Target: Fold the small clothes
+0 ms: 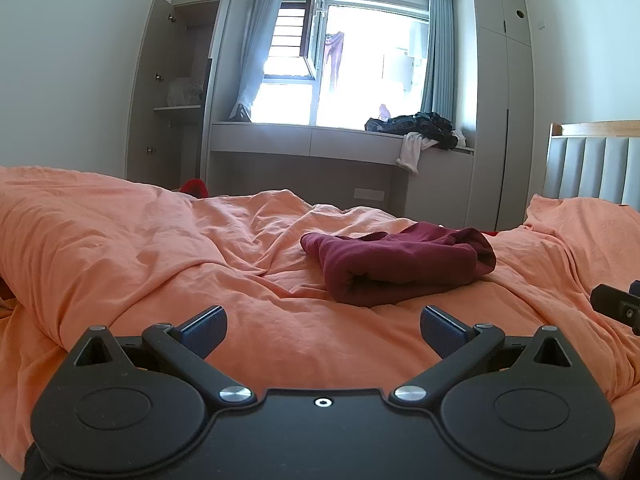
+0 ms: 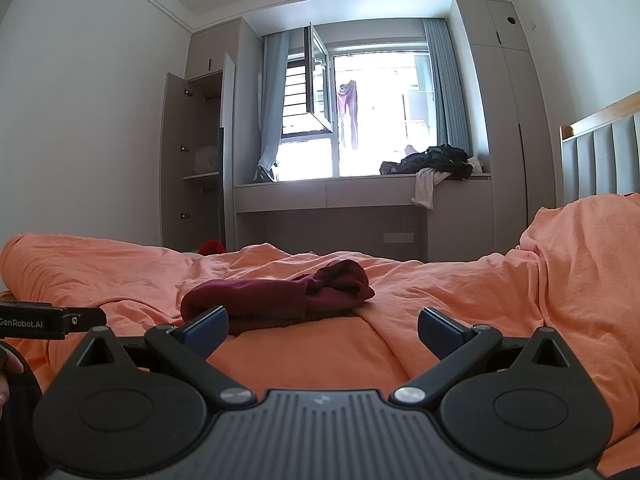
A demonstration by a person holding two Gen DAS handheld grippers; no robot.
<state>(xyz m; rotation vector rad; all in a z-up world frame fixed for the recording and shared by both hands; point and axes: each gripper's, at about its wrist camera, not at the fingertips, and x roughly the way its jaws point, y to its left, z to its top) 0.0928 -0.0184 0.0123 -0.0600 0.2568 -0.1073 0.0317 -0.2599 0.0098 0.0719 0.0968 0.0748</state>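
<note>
Bed (image 1: 168, 240): rumpled orange cover; bears the garment near its middle.
Wardrobe (image 1: 176, 92): door open; pale bundle on a shelf.
Window ledge (image 1: 304, 136): dark clothes heaped at the right end.
Maroon garment (image 1: 400, 264): doubled over, loosely bunched, untidy edges; either half-folded or roughly finished.
Left gripper (image 1: 324, 330): spread wide, empty, short of the garment.
Right gripper (image 2: 322, 330): spread wide, empty.
Risk: cover pinched along with the garment; soft creases hiding edges.

"GenRobot.AI" stands in white on the left claw (image 2: 52, 322) body.
</note>
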